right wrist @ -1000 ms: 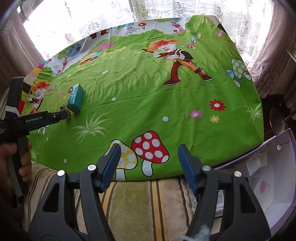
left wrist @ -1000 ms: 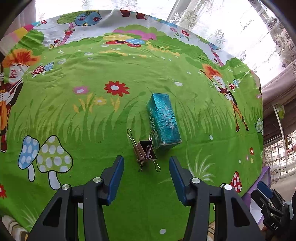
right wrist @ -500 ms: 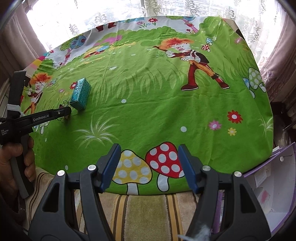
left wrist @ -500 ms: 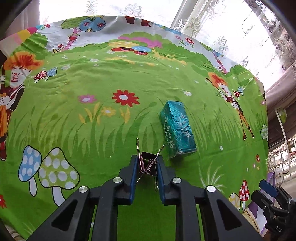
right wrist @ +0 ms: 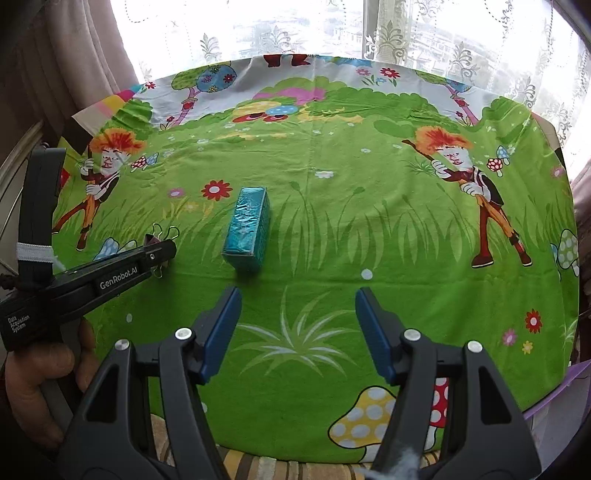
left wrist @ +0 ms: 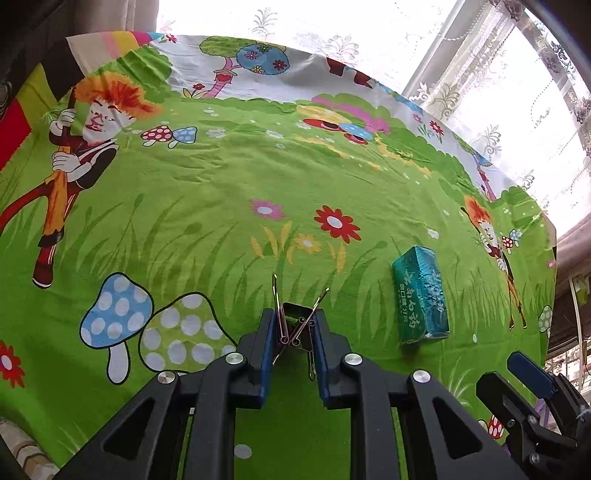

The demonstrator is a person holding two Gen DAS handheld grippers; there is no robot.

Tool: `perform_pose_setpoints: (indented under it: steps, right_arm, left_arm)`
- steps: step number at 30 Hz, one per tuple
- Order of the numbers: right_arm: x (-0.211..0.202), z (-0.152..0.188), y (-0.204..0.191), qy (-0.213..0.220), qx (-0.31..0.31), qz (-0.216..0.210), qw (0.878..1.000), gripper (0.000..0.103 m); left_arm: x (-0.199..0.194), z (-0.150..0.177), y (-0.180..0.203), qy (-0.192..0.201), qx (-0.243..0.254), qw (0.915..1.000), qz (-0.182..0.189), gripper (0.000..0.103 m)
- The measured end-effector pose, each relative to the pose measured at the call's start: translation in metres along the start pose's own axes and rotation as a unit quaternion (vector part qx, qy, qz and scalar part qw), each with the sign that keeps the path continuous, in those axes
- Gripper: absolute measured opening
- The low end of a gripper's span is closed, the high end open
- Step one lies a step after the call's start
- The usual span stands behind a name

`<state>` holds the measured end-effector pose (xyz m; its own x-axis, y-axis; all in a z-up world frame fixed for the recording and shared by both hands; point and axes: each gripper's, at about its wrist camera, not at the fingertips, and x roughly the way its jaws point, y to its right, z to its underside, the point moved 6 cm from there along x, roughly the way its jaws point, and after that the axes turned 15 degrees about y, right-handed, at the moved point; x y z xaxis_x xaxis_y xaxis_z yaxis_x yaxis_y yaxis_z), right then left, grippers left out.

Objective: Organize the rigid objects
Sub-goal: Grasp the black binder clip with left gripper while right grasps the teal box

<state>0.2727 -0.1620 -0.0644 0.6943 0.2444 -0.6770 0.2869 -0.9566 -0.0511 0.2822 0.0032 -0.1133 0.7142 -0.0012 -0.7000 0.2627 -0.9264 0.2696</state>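
My left gripper is shut on a small bundle of binder clips, their wire handles sticking out above and below the blue pads. From the right wrist view the left gripper shows at the left, held by a hand, with the binder clips at its tip. A teal foil-wrapped box lies on the green cartoon cloth, to the right of the clips. My right gripper is open above the cloth, just short of the teal box, nothing between its fingers.
The cloth-covered table ends at lace curtains behind. A striped cushion runs along the near edge. A purple box edge shows at the right. My right gripper's blue tip appears at the lower right of the left wrist view.
My left gripper closed on the binder clips and carried them left, away from the teal box. My right gripper swung left, from the mushrooms toward the teal box, still open.
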Motion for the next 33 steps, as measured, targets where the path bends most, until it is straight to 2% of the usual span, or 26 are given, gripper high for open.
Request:
perform_pose_setpoints:
  steps: [9, 18, 21, 25, 33]
  right_arm:
    - [0.033, -0.014, -0.023, 0.009, -0.018, 0.001, 1.000, 0.068]
    - [0.065, -0.017, -0.027, 0.006, -0.015, 0.012, 1.000, 0.067]
    - [0.071, -0.017, -0.028, 0.011, -0.019, 0.015, 1.000, 0.059]
    - [0.078, -0.012, -0.028, -0.001, -0.022, 0.011, 1.000, 0.033]
    - [0.073, -0.005, -0.018, -0.003, -0.005, 0.013, 1.000, 0.032]
  left_arm:
    - [-0.003, -0.005, -0.018, 0.014, -0.016, 0.9992, -0.034, 0.020]
    - [-0.003, -0.005, -0.018, 0.017, -0.008, 0.9990, -0.039, 0.020]
    - [-0.002, -0.005, -0.017, 0.018, -0.004, 0.9990, -0.040, 0.020]
    - [-0.002, -0.005, -0.016, 0.019, -0.001, 0.9991, -0.039, 0.020]
    - [-0.002, -0.004, -0.015, 0.022, 0.004, 0.9991, -0.037, 0.020]
